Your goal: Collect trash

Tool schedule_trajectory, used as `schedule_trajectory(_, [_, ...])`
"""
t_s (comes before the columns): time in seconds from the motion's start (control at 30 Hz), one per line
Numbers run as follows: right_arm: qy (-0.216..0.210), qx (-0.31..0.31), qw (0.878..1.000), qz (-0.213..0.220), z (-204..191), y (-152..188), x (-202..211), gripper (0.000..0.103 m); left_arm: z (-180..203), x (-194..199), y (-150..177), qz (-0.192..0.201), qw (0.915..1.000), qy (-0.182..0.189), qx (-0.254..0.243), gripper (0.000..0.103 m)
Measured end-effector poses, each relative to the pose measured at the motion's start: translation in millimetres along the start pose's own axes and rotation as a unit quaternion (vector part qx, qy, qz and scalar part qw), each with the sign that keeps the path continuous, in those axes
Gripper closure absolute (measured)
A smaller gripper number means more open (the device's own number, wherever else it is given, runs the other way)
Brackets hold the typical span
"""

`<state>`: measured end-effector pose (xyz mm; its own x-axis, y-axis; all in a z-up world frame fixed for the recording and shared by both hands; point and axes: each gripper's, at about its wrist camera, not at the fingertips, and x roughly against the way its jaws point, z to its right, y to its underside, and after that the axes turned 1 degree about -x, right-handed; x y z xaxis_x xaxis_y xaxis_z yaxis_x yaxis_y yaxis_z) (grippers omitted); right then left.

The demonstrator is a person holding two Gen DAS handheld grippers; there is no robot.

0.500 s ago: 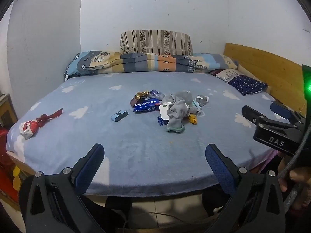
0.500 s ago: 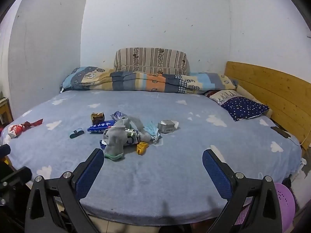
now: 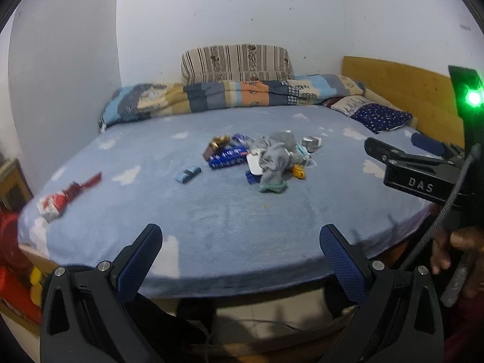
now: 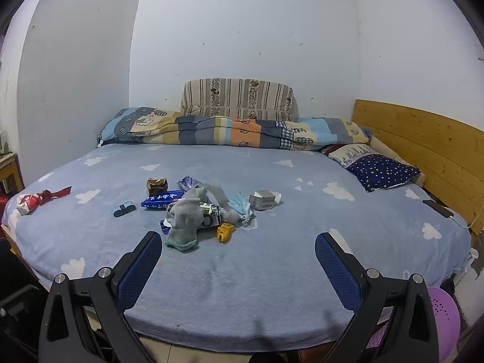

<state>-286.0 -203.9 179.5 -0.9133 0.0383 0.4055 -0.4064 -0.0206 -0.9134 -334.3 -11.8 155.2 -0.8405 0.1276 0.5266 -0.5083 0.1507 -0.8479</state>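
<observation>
A pile of trash lies mid-bed: a grey sock (image 4: 183, 222) (image 3: 272, 163), a blue carton (image 4: 161, 199) (image 3: 228, 157), a brown wrapper (image 4: 156, 185), a yellow wrapper (image 4: 224, 231), a grey box (image 4: 264, 200). A small blue roll (image 4: 123, 208) (image 3: 188, 174) and a red-white wrapper (image 4: 33, 200) (image 3: 59, 201) lie to the left. My left gripper (image 3: 240, 260) is open and empty at the bed's front edge. My right gripper (image 4: 235, 264) is open and empty over the front of the bed; its side shows in the left wrist view (image 3: 420, 169).
The bed (image 4: 272, 287) has a blue cloud blanket. A folded quilt (image 4: 236, 133), a striped cushion (image 4: 239, 96) and a star pillow (image 4: 381, 171) line the back. A wooden headboard (image 4: 423, 139) is right, a phone (image 4: 438, 208) near it. A purple basket (image 4: 443, 320) stands low right.
Both grippers have moved slightly forward toward the bed; the trash pile appears a little nearer. Nothing on the bed has moved.
</observation>
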Motion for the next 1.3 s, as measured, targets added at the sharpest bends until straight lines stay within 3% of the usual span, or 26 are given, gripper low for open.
schedule_trajectory(0.17, [0.001,0.009,1.0,0.001,-5,4,2,0.001,-16,-6,-10,0.014,0.9987,-0.041,0.025,0.0])
schedule_trajectory(0.47, [0.001,0.01,1.0,0.0,-8,6,-1,0.001,-36,-19,-18,0.015,0.996,-0.07,0.053,0.0])
schedule_trajectory(1.3, [-0.008,0.016,1.0,-0.014,-15,8,-9,0.001,-37,-39,-17,-0.002,0.9954,-0.081,0.051,0.0])
